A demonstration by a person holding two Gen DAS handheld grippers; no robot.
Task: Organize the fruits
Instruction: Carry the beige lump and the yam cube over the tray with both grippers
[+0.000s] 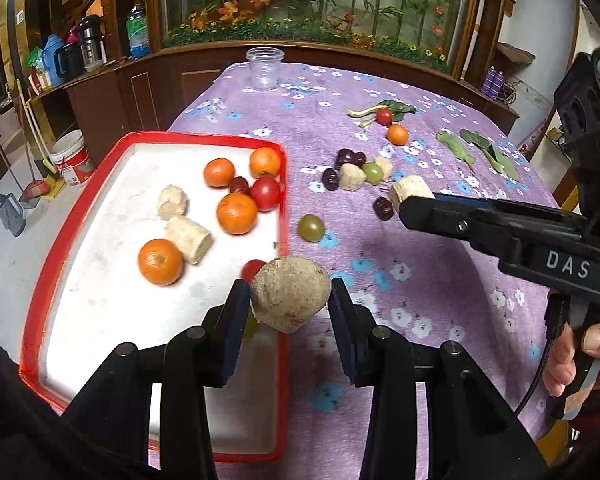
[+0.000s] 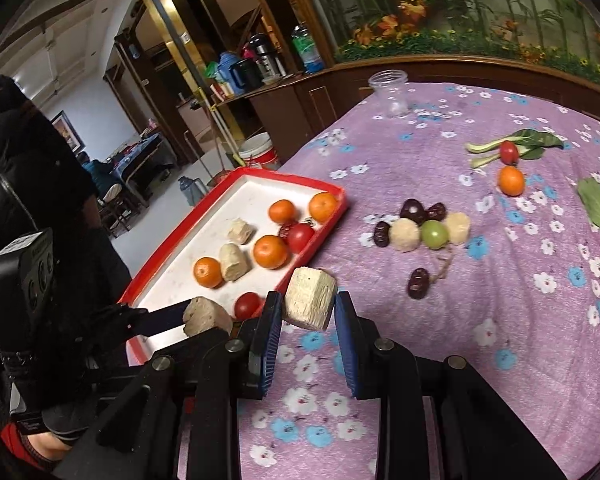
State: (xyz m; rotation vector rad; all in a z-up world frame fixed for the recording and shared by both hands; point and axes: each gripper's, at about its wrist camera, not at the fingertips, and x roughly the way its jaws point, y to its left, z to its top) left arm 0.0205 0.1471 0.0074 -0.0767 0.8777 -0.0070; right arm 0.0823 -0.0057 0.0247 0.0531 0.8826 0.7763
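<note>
My left gripper point(image 1: 290, 298) is clamped on a pale, rounded chunk of peeled fruit point(image 1: 290, 294), the blue pads pressing both its sides, and it hangs over the near right rim of the red tray point(image 1: 156, 137). My right gripper point(image 2: 308, 306) is closed on a second pale chunk point(image 2: 311, 302), this one blockier with a flat cut face, held above the purple flowered cloth point(image 2: 480, 292) just beside the tray's near corner. Inside the tray I see four oranges, one at point(image 1: 236, 213), two more pale pieces such as point(image 1: 188, 239), a red tomato point(image 1: 265, 193) with a dark date tucked against it, and another tomato point(image 2: 247, 306) close to my left jaws. A green grape point(image 1: 311, 228) lies on the cloth just outside the tray. Further out sits a cluster of dark dates, pale pieces and a green fruit point(image 2: 434, 234), with a lone date point(image 2: 417, 283) nearer me. Beyond are a small orange point(image 2: 511, 180), a tomato on leafy greens point(image 2: 509, 151), loose leaves and a clear jar point(image 2: 392, 94).
</note>
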